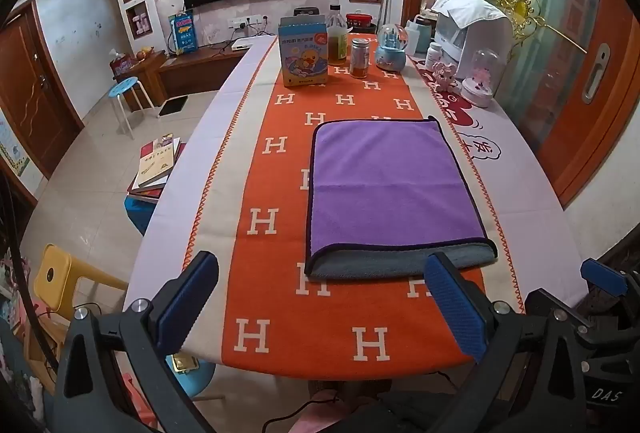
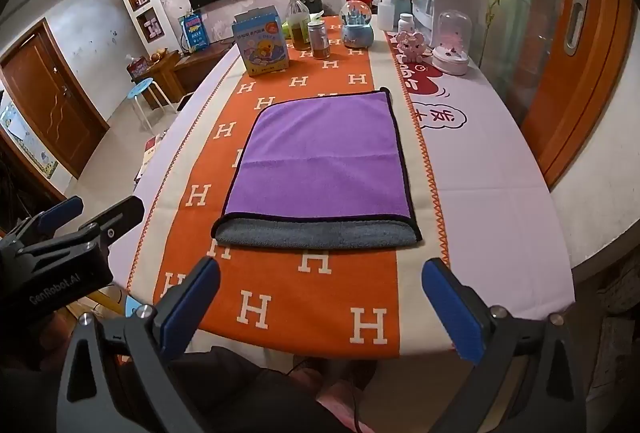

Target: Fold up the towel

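A purple towel (image 1: 384, 185) with a dark hem lies folded flat on the orange runner; its grey underside shows as a strip along the near edge (image 1: 400, 263). It also shows in the right wrist view (image 2: 324, 161). My left gripper (image 1: 320, 273) is open and empty, held near the table's front edge, just short of the towel's near edge. My right gripper (image 2: 320, 277) is open and empty, a little short of the towel. The left gripper shows at the left in the right wrist view (image 2: 92, 217).
The orange H-patterned runner (image 1: 280, 313) covers the table's middle. At the far end stand a blue duck box (image 1: 303, 53), a bottle (image 1: 338, 37), a jar (image 1: 359, 58), a snow globe (image 1: 392, 47) and a white appliance (image 1: 472, 33). Stools and books (image 1: 156, 165) are at the left.
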`<state>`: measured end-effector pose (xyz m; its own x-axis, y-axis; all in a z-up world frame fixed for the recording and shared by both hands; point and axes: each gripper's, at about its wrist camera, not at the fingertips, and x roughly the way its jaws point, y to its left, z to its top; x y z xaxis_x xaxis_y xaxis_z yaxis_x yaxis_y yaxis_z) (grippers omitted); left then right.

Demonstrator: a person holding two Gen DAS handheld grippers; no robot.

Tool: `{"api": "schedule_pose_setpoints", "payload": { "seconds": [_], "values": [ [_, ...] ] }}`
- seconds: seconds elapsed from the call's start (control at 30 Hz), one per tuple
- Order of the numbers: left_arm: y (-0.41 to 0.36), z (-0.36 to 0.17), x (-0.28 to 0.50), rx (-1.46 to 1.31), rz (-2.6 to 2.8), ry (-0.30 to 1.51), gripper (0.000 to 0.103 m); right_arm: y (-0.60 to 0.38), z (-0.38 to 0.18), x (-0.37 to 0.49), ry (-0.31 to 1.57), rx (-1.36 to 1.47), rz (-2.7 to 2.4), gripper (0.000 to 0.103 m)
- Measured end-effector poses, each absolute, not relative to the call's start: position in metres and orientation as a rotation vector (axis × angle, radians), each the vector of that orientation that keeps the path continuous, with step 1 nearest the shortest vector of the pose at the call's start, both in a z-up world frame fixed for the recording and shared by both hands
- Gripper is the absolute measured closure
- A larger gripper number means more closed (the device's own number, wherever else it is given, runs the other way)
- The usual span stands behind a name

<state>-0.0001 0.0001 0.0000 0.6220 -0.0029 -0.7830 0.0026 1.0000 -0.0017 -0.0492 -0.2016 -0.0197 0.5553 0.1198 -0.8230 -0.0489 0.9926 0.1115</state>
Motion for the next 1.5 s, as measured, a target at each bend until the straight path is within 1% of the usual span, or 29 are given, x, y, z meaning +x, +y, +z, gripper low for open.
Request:
{"api": "schedule_pose_setpoints", "payload": {
  "seconds": [1.0, 1.5],
  "values": [
    [-0.001, -0.003, 0.0, 0.003, -0.005, 0.903, 0.001, -0.204, -0.024, -0.053, 0.996, 0.07, 0.092, 0.002],
    [0.013, -0.012, 0.007, 0.016, -0.049, 0.948, 0.001, -0.191, -0.03, -0.045, 1.034, 0.087, 0.033, 0.002]
  ]
}}
